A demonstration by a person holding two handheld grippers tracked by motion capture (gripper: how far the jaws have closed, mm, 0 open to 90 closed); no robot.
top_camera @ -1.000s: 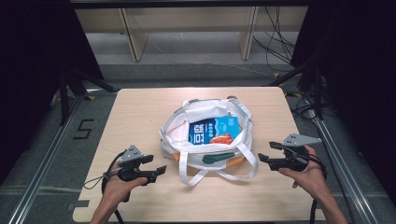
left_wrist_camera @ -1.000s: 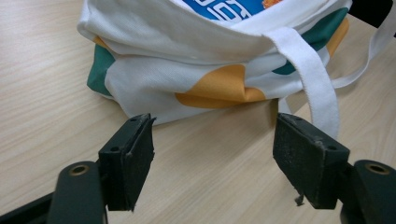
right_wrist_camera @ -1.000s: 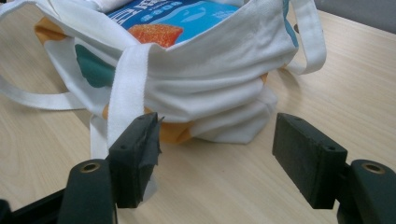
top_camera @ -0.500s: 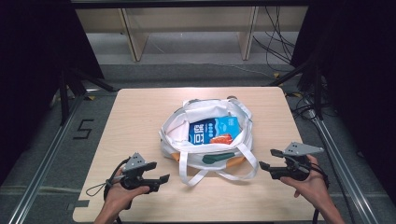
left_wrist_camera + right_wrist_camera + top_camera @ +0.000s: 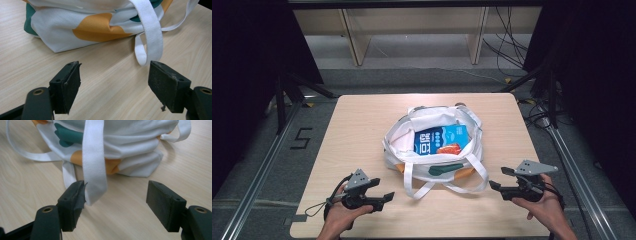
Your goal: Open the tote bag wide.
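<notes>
1. The left hand (image 5: 343, 212) comes in from the bottom edge at about 7 o'clock, wrapped around the left gripper (image 5: 384, 198).
2. That gripper points toward 3 o'clock, jaws spread wide with nothing between them.
3. The right hand (image 5: 544, 207) enters at about 5 o'clock, cradling the right gripper (image 5: 498, 178).
4. It points toward 9 o'clock, jaws wide apart and holding nothing.

Light wood-grain rectangular table (image 5: 362, 130), rounded corners. Pale wooden shelf unit (image 5: 357, 40) behind it, w/ two upright legs. Black cables (image 5: 507, 45) trail on grey floor (image 5: 422, 75) at back right. Metal rails (image 5: 257, 170) run along both sides; "5" marking (image 5: 301, 138) on floor left of table.
</notes>
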